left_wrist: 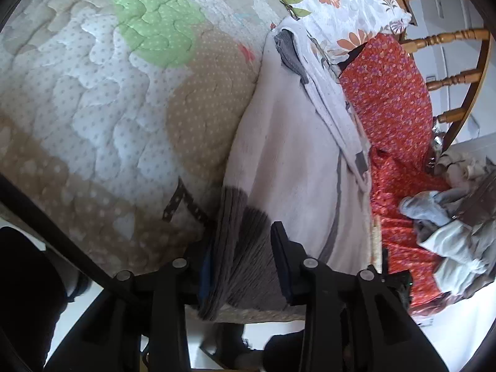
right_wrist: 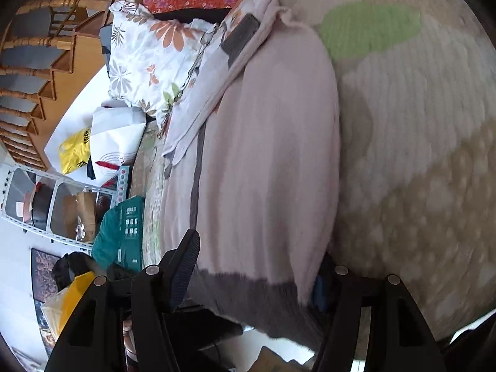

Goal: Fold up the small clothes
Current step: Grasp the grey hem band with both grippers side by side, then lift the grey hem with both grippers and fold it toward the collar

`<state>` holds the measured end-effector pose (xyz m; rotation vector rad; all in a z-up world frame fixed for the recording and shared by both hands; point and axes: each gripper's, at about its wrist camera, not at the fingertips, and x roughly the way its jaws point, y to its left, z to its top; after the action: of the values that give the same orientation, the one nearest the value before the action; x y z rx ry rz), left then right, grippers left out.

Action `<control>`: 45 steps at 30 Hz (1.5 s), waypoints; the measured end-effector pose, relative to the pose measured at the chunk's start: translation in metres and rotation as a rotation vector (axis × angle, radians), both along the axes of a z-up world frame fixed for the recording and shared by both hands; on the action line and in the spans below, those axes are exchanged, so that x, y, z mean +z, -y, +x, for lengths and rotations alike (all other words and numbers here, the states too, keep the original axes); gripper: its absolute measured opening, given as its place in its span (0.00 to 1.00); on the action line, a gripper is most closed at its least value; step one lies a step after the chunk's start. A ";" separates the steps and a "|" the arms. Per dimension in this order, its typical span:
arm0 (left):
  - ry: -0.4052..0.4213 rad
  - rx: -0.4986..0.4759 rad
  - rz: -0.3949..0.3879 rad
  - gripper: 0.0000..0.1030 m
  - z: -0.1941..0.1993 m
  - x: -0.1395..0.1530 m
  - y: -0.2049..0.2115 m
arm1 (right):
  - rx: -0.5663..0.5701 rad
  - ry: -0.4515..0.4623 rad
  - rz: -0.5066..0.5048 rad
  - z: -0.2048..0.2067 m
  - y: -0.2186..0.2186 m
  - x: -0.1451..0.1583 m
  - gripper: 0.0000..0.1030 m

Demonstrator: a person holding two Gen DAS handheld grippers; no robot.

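on the quilted bedspread [left_wrist: 102,99] lies the pale pink sweater [left_wrist: 288,161], spread lengthwise away from me, its grey ribbed hem [left_wrist: 245,248] at the near edge of the bed. my left gripper [left_wrist: 245,263] has that hem between its fingers, the pads part-way closed with bunched grey ribbing filling the gap; i see one black finger [left_wrist: 283,257] clearly, the other is mostly hidden behind the cloth. my right gripper [right_wrist: 257,266] straddles the hem [right_wrist: 248,294] at its other end, jaws set wide with the fabric between them, and i cannot tell whether they actually pinch it; the view is blurred. one sleeve with a grey cuff [right_wrist: 241,38] lies folded along the sweater's side. past the sweater sit a floral pillow [right_wrist: 148,59] and an orange flowered cloth [left_wrist: 393,114], with a heap of grey and white clothes [left_wrist: 449,226] beside it. wooden stair spindles [left_wrist: 446,37] stand behind the bed.
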<state>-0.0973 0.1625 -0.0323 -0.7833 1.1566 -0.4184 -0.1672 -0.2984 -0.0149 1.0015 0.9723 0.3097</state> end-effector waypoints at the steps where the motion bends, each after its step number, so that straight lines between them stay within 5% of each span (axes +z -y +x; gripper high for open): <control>1: 0.007 -0.002 0.017 0.33 -0.002 0.001 0.002 | 0.004 -0.001 0.003 -0.003 -0.003 -0.001 0.66; 7: 0.017 0.005 0.053 0.44 -0.014 -0.001 0.003 | 0.015 -0.001 -0.017 -0.014 -0.010 -0.002 0.65; 15: 0.034 0.001 0.121 0.43 -0.015 0.002 0.010 | 0.051 0.003 -0.182 -0.025 -0.032 0.005 0.63; 17: 0.024 0.017 0.149 0.29 -0.016 0.002 0.010 | 0.060 0.002 -0.276 -0.028 -0.041 0.009 0.56; 21: -0.023 0.046 0.148 0.11 -0.012 0.002 0.003 | 0.072 -0.024 -0.430 -0.034 -0.056 0.011 0.14; 33: 0.166 0.057 0.064 0.09 -0.041 0.082 -0.014 | 0.036 0.084 -0.238 -0.058 -0.018 0.056 0.06; 39: 0.202 0.047 0.103 0.03 -0.083 0.091 -0.013 | 0.083 0.074 -0.216 -0.095 -0.019 0.056 0.06; 45: 0.161 0.078 0.162 0.04 -0.081 0.070 -0.025 | 0.108 0.043 -0.222 -0.095 -0.025 0.046 0.05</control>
<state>-0.1788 0.1875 0.0379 -0.6398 0.9931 -0.3121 -0.2625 -0.2729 0.0310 0.7390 0.9997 0.3047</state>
